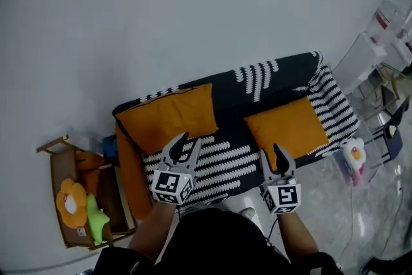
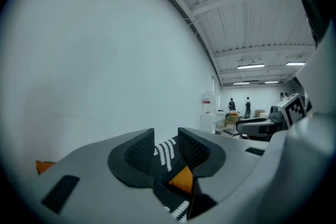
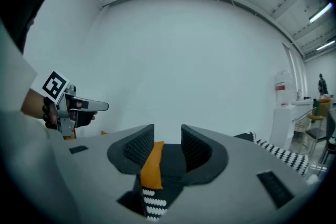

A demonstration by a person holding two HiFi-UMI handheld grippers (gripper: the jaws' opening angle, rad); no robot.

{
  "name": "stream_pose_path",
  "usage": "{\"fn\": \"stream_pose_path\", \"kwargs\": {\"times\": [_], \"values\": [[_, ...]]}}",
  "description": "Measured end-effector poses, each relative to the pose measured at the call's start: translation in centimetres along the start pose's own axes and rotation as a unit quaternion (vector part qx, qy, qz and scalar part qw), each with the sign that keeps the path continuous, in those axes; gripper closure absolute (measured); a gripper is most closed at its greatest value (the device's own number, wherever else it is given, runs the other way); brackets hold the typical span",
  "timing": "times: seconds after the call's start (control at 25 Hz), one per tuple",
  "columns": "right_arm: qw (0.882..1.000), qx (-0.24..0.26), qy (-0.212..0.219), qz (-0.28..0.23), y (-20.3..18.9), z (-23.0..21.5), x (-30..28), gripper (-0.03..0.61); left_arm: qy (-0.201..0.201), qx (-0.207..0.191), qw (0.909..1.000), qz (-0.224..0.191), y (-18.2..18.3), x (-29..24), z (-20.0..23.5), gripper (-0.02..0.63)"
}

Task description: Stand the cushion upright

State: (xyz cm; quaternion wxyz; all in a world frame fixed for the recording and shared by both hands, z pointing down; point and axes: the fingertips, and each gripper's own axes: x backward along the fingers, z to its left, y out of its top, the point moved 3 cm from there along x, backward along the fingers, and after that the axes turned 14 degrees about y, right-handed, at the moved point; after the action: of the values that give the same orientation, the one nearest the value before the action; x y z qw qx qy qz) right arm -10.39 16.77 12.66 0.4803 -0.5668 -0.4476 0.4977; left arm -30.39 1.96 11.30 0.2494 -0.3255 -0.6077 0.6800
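Cushions [image 1: 168, 116] [image 1: 288, 127], orange, squarish, on striped sofa [image 1: 219, 161]; both hand-held grippers [image 1: 190, 138] [image 1: 270, 150] part-open, empty.

Matt cloth is lying under matt plastic

The sofa cover [image 1: 219, 164] is looking like woven matt cloth. The larger orange cushion [image 1: 170, 116] and the smaller orange cushion [image 1: 286, 129] are showing smooth matt fabric, and the shelf [image 1: 51, 151] is showing bare wood. The left gripper [image 1: 188, 140] and the right gripper [image 1: 271, 154] are showing smooth matt grey plastic. Their dark pads [image 2: 137, 155] are looking finely ribbed, and the floor [image 1: 380, 203] is gleaming glossily.
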Motion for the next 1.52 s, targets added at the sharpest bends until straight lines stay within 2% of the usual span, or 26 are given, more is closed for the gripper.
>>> {"fn": "stream_pose_path", "kwargs": {"times": [0.16, 0.32, 0.56, 0.8, 0.96, 1.12, 1.32, 1.52], "values": [[0.997, -0.009, -0.072, -0.005, -0.7, -6.0, 9.6, 0.402, -0.073, -0.013, 0.9972, 0.001, -0.2, -1.1, -10.8, 0.46], [0.988, -0.014, -0.151, -0.008, -1.4, -10.9, 19.1, 0.403, -0.145, -0.025, 0.9891, 0.003, -0.6, -2.0, -21.0, 0.46], [0.959, -0.038, -0.28, -0.017, -3.3, -14.9, 32.3, 0.409, -0.248, -0.045, 0.9677, 0.014, -1.8, -2.5, -33.3, 0.462], [0.931, -0.055, -0.362, -0.013, -5.6, -16.5, 39.4, 0.41, -0.312, -0.062, 0.9471, 0.042, -4.2, -4.1, -40.6, 0.46], [0.922, -0.072, -0.38, 0.0, -6.4, -18.3, 40.7, 0.41, -0.33, -0.066, 0.9399, 0.056, -5.8, -6.3, -43.8, 0.46], [0.922, -0.07, -0.379, 0.01, -6.1, -22.9, 39.9, 0.41, -0.33, -0.06, 0.9401, 0.064, -6.6, -10.3, -46.2, 0.462], [0.935, -0.058, -0.348, 0.023, -5.0, -31.5, 35.3, 0.411, -0.304, -0.046, 0.9494, 0.063, -6.5, -18.0, -47.4, 0.46], [0.954, -0.04, -0.293, 0.036, -3.1, -38.6, 29.4, 0.411, -0.264, -0.039, 0.9623, 0.054, -5.6, -24.7, -46.9, 0.449]]}}
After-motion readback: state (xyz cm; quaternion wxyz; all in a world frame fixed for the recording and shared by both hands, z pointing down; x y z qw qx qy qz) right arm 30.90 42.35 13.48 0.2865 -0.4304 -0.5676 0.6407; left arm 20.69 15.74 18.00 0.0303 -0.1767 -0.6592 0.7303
